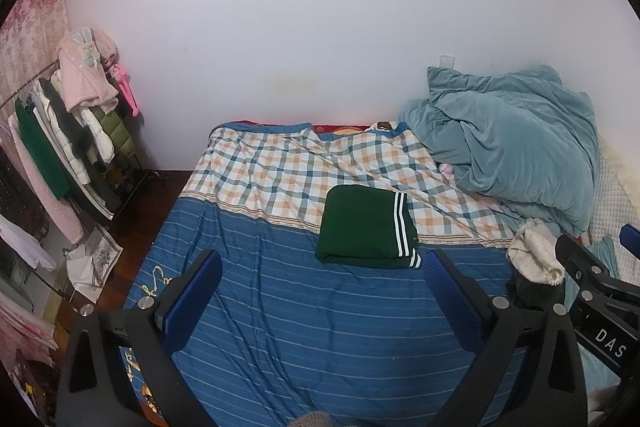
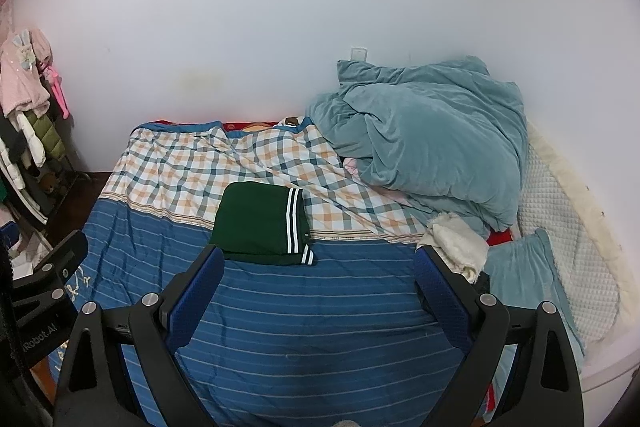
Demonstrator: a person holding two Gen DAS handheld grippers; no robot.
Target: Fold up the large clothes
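Note:
A dark green garment (image 1: 366,225) with white stripes lies folded in a neat rectangle on the bed, across the line between the checked and blue striped sheet. It also shows in the right wrist view (image 2: 262,221). My left gripper (image 1: 322,267) is open and empty, held above the blue striped sheet (image 1: 280,307), just short of the garment. My right gripper (image 2: 318,265) is open and empty too, close to the garment's near edge. The right gripper's body shows at the right of the left wrist view (image 1: 592,279).
A crumpled teal duvet (image 2: 432,135) is piled at the back right of the bed. A cream fleece item (image 2: 456,245) lies beside a teal pillow (image 2: 528,279). A clothes rack (image 1: 68,147) with hanging coats stands at the left by the wall.

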